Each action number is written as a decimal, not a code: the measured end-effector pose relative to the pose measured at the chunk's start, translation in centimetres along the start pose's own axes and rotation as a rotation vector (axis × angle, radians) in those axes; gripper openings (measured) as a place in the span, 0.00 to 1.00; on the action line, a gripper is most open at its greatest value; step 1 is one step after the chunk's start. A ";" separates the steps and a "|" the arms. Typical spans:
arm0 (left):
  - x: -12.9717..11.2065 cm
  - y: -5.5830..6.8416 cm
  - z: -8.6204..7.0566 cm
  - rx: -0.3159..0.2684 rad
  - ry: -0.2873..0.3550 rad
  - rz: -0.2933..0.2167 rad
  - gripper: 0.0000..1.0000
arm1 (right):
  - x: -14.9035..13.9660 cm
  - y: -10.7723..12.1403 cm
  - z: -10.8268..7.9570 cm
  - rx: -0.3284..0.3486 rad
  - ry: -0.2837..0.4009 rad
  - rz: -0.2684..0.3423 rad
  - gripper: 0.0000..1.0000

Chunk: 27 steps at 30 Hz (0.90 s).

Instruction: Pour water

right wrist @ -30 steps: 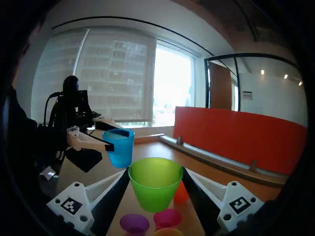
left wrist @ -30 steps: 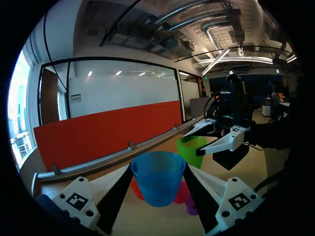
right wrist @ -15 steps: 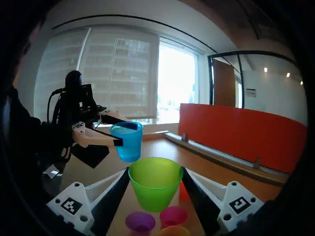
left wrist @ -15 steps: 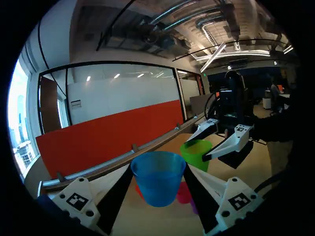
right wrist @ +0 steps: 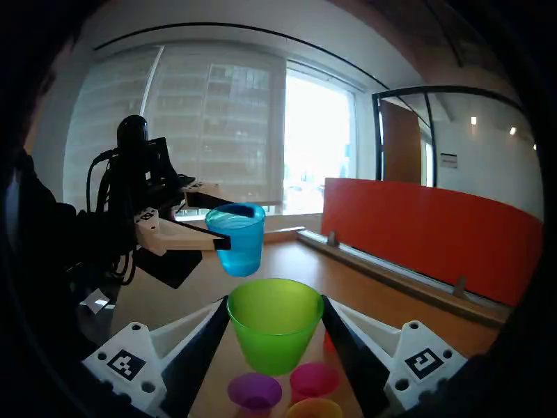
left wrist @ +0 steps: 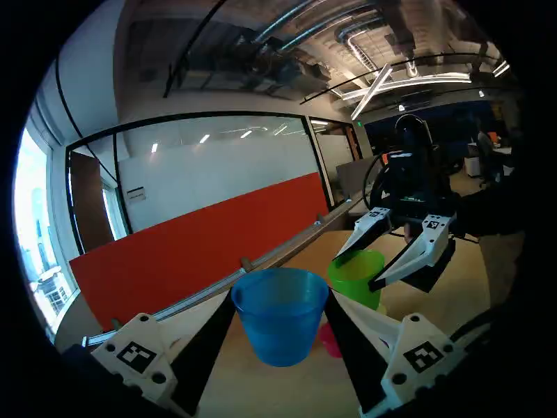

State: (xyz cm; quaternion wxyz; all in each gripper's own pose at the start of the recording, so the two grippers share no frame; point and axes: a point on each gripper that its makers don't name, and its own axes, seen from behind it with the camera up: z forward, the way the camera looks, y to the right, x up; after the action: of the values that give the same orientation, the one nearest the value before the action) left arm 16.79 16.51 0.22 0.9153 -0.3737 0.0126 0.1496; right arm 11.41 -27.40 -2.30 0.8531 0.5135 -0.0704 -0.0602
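Left gripper view. Far left: bright window (left wrist: pixel 33 237). Next along, an orange partition (left wrist: pixel 202 244) runs behind the counter (left wrist: pixel 313 390). Centre, close up: left gripper (left wrist: pixel 278 306), fingers (left wrist: pixel 202 348) clenched on the blue cup (left wrist: pixel 280 324), one on each side of its wall. Cup is upright and clear of the counter. A pink cup (left wrist: pixel 330 340) sits on the counter just right of it, partly hidden. Further right and beyond: right gripper (left wrist: pixel 354 272) holding the green cup (left wrist: pixel 356 279) between its fingers, off the counter.

Right gripper view. Left edge: a dark sleeve (right wrist: pixel 42 237) behind the left gripper (right wrist: pixel 224 226), which grips the blue cup (right wrist: pixel 238 242) in the air, roughly upright. Can't tell what the cup holds. Centre, close up: right gripper (right wrist: pixel 275 310), fingers (right wrist: pixel 348 348) grasping the green cup (right wrist: pixel 273 333), upright. The blue cup shows above the green rim and slightly left, not touching it. Below, on the counter (right wrist: pixel 376 292): a purple cup (right wrist: pixel 255 391), then a pink cup (right wrist: pixel 314 380). Right: orange partition (right wrist: pixel 438 230).
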 end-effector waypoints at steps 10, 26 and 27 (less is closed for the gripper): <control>0.5 0.2 0.5 0.002 0.000 0.055 0.87 | -0.6 -0.6 0.2 0.017 -0.016 0.001 0.95; 1.7 -0.3 0.9 0.007 0.001 0.135 0.87 | -0.7 -1.5 0.6 0.041 -0.018 0.011 0.95; 1.7 -0.3 0.9 0.006 0.000 0.142 0.87 | -0.7 -1.5 0.6 0.042 -0.018 0.012 0.95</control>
State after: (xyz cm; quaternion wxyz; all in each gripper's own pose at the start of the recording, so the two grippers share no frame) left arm 18.42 17.43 0.82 0.9036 -0.3690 0.0396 0.2139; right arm 10.55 -28.54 -3.38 0.8417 0.5304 -0.0824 -0.0584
